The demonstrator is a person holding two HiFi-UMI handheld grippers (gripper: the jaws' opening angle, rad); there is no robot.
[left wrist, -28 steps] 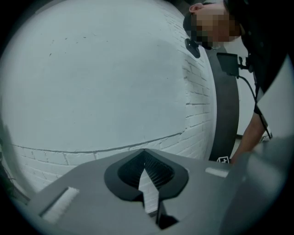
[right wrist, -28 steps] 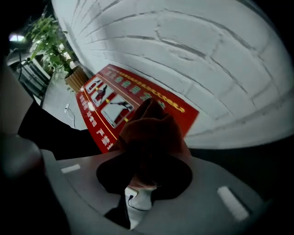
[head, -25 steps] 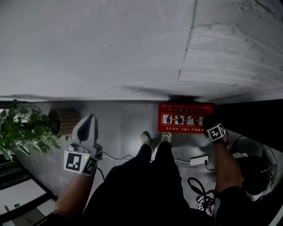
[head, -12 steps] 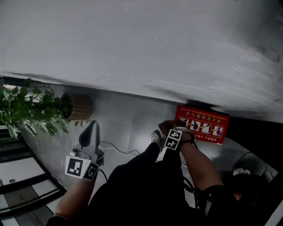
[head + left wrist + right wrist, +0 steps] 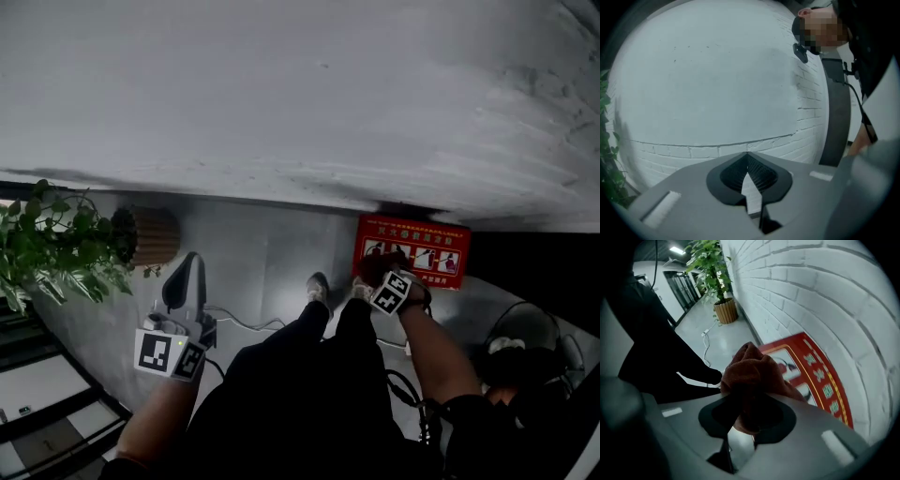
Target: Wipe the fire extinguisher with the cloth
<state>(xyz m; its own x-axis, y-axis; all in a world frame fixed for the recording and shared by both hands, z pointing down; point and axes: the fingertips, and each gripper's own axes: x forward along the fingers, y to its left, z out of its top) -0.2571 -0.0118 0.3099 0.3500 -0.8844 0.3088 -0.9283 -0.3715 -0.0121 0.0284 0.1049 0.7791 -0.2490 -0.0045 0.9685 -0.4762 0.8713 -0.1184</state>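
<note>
A red fire extinguisher box with white pictograms stands on the floor against the white brick wall; the right gripper view shows its front. My right gripper points steeply down at the box's left end, shut on a bunched rust-brown cloth. In the head view the cloth shows as a dark lump at the box's left edge. Whether it touches the box I cannot tell. My left gripper hangs well to the left, aimed at the bare wall. Its jaws meet at the tips with nothing between them.
A leafy plant in a slatted wooden pot stands at the left by the wall. A white cable runs across the grey floor. The person's shoes are close to the box. Dark cables lie at lower right.
The right gripper has swung from the box's right end to its left end, rolling as it went, cloth still in its jaws. The left gripper has shifted only slightly.
</note>
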